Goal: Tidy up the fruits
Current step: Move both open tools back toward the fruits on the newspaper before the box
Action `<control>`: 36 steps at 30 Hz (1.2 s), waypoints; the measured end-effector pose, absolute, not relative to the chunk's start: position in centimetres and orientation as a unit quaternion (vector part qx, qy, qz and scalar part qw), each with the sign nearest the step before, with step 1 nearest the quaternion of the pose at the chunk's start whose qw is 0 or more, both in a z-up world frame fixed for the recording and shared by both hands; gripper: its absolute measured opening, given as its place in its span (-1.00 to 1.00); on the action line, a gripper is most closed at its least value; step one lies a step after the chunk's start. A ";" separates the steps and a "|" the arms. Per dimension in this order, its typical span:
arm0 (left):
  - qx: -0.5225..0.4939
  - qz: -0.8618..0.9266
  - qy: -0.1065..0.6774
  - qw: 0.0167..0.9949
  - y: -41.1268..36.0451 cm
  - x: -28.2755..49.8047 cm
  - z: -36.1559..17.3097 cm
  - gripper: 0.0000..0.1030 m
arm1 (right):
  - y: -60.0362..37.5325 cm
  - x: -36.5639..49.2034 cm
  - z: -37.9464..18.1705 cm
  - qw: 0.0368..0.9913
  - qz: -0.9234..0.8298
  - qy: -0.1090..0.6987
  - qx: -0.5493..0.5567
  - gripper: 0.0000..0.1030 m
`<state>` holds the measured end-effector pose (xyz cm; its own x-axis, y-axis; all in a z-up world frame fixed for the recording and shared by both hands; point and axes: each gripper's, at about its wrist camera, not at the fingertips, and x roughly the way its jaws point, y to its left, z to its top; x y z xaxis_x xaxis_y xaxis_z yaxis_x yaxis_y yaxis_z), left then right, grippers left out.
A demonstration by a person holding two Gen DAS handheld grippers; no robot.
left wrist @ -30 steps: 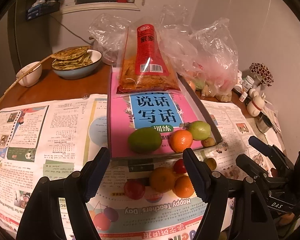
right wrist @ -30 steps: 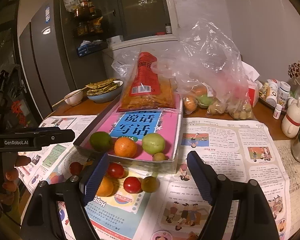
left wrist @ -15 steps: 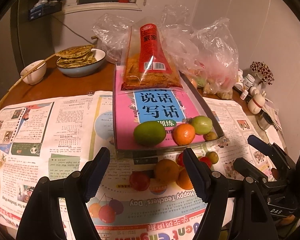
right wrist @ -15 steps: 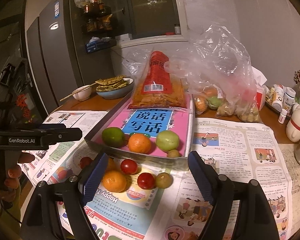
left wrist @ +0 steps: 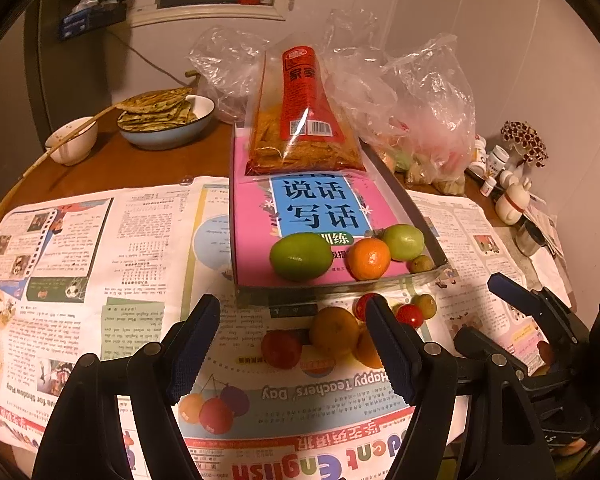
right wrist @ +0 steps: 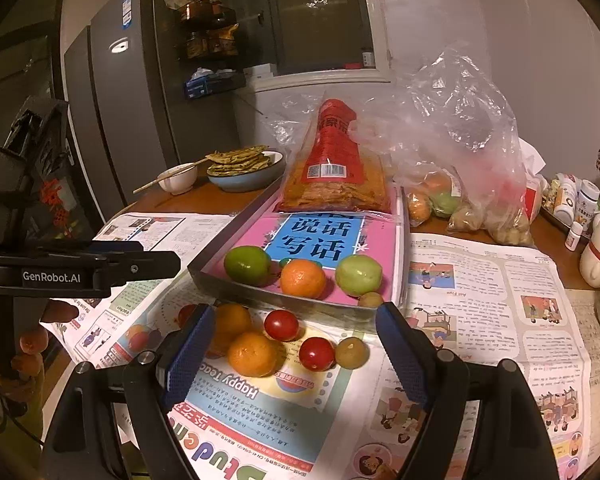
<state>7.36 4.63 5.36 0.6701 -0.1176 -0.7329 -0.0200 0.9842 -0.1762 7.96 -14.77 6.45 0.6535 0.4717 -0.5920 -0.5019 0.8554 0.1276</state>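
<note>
Both jaws are held wide and empty. Right gripper [right wrist: 292, 354] has been brought closer over loose fruit [right wrist: 252, 354] on newspaper [right wrist: 480, 304], so a pickup seems near; beyond, four fruits lie at the tray [right wrist: 220, 280]'s near edge.

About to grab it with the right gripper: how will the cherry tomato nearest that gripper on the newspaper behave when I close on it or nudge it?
The cherry tomato is round and glossy, so it will likely roll on the flat newspaper if nudged, perhaps into the small olive-green fruit beside it. Its smooth skin may slip between the fingers. It is probably soft, so close gently.
</note>
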 end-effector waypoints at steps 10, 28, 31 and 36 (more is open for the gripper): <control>-0.077 -0.034 0.414 0.906 4.2 7.5 4.8 0.49 | -13.9 7.6 5.7 0.903 0.278 0.326 -0.032 0.65; -0.079 -0.026 0.433 0.898 5.0 7.4 3.4 0.49 | -13.3 7.4 5.0 0.898 0.280 0.338 -0.038 0.68; -0.080 -0.028 0.434 0.897 5.1 7.3 3.3 0.49 | -13.3 7.4 4.8 0.897 0.280 0.340 -0.037 0.69; -0.074 -0.025 0.437 0.896 5.1 7.0 3.1 0.49 | -13.2 7.3 4.4 0.894 0.282 0.345 -0.038 0.69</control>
<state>6.98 5.08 3.12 0.6176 -0.1100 -0.7788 -0.0194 0.9877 -0.1549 7.31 -13.23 4.38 0.6031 0.4779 -0.6387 -0.5300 0.8384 0.1268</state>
